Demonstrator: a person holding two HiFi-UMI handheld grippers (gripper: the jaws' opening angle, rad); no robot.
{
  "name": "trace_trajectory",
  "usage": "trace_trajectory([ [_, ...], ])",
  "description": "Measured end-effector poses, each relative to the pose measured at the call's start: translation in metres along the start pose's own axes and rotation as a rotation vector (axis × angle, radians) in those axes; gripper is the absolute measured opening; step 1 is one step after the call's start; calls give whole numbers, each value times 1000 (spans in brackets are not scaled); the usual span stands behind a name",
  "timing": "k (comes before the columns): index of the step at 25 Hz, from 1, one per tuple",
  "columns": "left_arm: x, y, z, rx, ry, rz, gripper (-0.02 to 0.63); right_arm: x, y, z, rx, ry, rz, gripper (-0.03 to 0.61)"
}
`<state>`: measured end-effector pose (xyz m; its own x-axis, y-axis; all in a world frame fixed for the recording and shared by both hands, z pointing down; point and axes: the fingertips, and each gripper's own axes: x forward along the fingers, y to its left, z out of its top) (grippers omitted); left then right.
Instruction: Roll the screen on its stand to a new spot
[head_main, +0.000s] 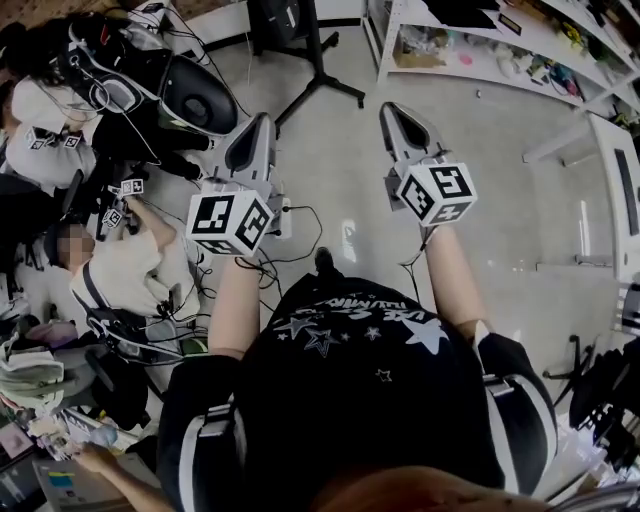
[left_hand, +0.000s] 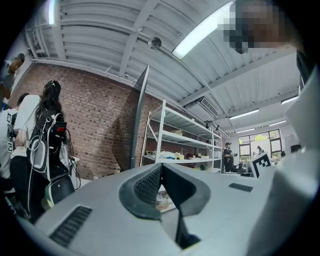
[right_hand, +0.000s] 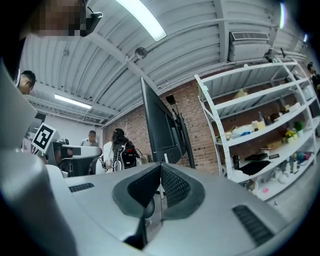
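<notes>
Nearest me, left gripper (head_main: 260, 125) and right gripper (head_main: 393, 112) are both pressed together, empty. Screen (right_hand: 159, 120) stands ahead on the floor (head_main: 350, 170); I'd open, grip its stand (head_main: 318, 62) low, and roll slowly.

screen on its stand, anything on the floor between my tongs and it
Nothing visible. Bare floor runs from the left gripper and right gripper to the stand of the screen; the cables lie nearer the person.
</notes>
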<state>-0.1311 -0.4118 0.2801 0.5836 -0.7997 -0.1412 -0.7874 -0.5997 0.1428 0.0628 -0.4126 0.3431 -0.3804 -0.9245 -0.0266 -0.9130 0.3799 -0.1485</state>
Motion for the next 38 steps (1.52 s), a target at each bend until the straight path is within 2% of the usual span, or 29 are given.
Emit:
trace_trajectory([
  [6, 27, 41, 0, -15, -1, -49, 14, 53, 8, -3, -10, 1, -14, 8],
  [12, 52, 72, 4, 9, 15, -105, 14, 85, 7, -5, 10, -4, -71, 8],
  [16, 64, 79, 4, -7, 40, -138, 14, 96, 0, -5, 11, 8, -81, 8],
  [21, 83, 81, 8, 1, 28, -122, 14, 117, -14, 0, 23, -21, -89, 8],
  [25, 111, 91, 9, 1, 19, -98, 14, 151, -29, -7, 34, -19, -50, 8],
  [29, 145, 93, 17, 20, 4, -89, 15, 186, -57, -2, 45, -29, -27, 8],
  [32, 172, 102, 30, 44, -34, -49, 22, 219, -80, 9, 63, -46, -10, 8],
  [35, 195, 108, 39, 58, -58, -22, 129, 247, -100, 20, 56, -60, 15, 8],
  [38, 217, 118, 40, 75, -53, -5, 290, 276, -113, 26, 58, -68, 40, 8],
])
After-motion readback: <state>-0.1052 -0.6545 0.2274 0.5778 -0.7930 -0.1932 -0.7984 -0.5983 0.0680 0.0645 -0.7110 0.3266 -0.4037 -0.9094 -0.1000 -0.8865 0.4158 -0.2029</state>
